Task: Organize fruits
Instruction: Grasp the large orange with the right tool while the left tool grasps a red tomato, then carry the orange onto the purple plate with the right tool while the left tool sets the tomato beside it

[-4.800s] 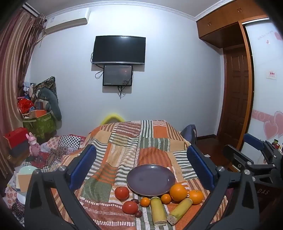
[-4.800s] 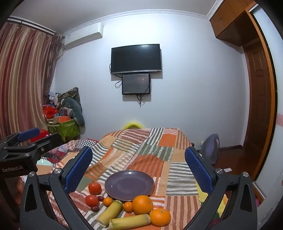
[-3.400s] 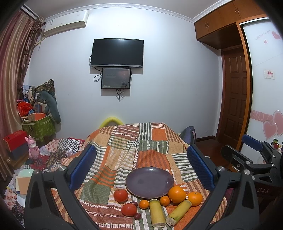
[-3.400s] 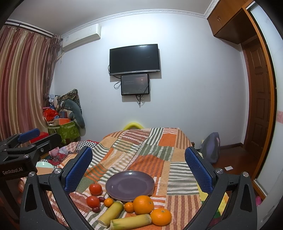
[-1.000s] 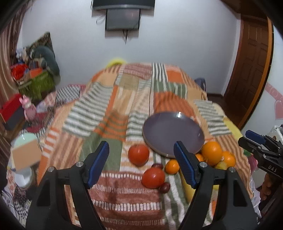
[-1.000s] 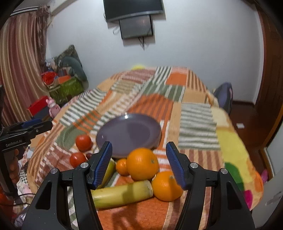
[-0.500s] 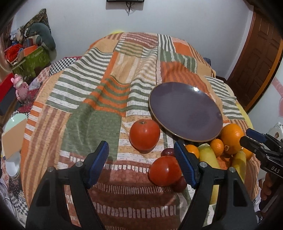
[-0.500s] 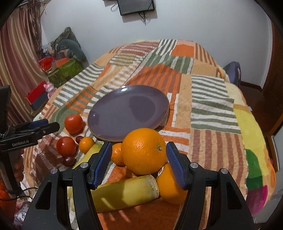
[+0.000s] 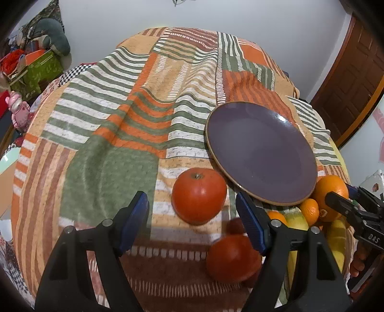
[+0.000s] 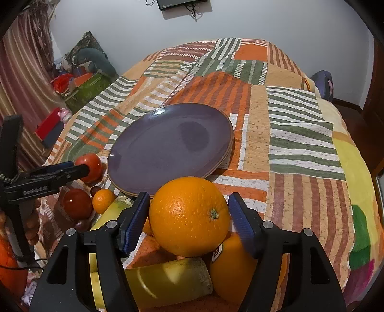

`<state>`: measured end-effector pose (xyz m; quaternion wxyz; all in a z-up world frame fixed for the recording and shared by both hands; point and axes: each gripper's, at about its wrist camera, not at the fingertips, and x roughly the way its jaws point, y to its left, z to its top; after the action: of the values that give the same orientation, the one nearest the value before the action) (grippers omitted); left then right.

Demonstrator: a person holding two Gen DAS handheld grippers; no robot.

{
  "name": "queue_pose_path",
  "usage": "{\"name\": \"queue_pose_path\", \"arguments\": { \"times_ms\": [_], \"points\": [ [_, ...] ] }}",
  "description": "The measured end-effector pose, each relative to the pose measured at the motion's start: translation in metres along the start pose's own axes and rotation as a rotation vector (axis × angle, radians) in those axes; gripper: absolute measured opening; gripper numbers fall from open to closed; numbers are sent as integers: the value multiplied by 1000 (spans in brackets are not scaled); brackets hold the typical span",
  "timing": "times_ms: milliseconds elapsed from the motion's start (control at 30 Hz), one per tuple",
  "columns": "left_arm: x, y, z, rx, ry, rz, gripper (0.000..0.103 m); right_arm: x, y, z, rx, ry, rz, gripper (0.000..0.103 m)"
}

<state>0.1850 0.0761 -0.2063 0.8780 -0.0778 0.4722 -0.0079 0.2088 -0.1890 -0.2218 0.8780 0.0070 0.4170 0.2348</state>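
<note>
Purple plate (image 10: 168,146) bare on the bed, fruit along its near rim.
Left claw (image 9: 193,213) gapes around a tomato (image 9: 199,195); right claw (image 10: 189,217) straddles a large orange (image 10: 189,216), pads not quite touching.

Readable: "DAS" in white letters on the black body of the right gripper (image 9: 355,211), seen from the left wrist. "GenRobot.AI", faint, on the black body of the left gripper (image 10: 60,174), from the right wrist.

Blurred second red tomato (image 9: 232,258) partly behind left gripper's blue-padded finger (image 9: 250,224). Large round orange (image 10: 189,216) hides much of second, stickered orange (image 10: 234,266). Wall-mounted dark screen (image 10: 181,3) cut by top edge.
</note>
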Motion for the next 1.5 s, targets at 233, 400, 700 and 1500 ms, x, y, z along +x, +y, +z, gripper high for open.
{"name": "queue_pose_path", "arguments": {
  "times_ms": [233, 400, 700, 1500],
  "points": [
    [18, -2, 5, 9, 23, 6, 70, 3, -3, 1, -3, 7, 18, 66],
    [17, -2, 6, 19, 20, -12, 50, 13, -5, 0, -2, 37, 25, 67],
    [3, -7, 5, 39, 5, -4, 50, 4, -3, 2, -4, 18, -1, 65],
    [-67, -54, 70, 140, -251, -22, 50, -52, 17, 80, -115, -283, -54, 65]
  ]
}}
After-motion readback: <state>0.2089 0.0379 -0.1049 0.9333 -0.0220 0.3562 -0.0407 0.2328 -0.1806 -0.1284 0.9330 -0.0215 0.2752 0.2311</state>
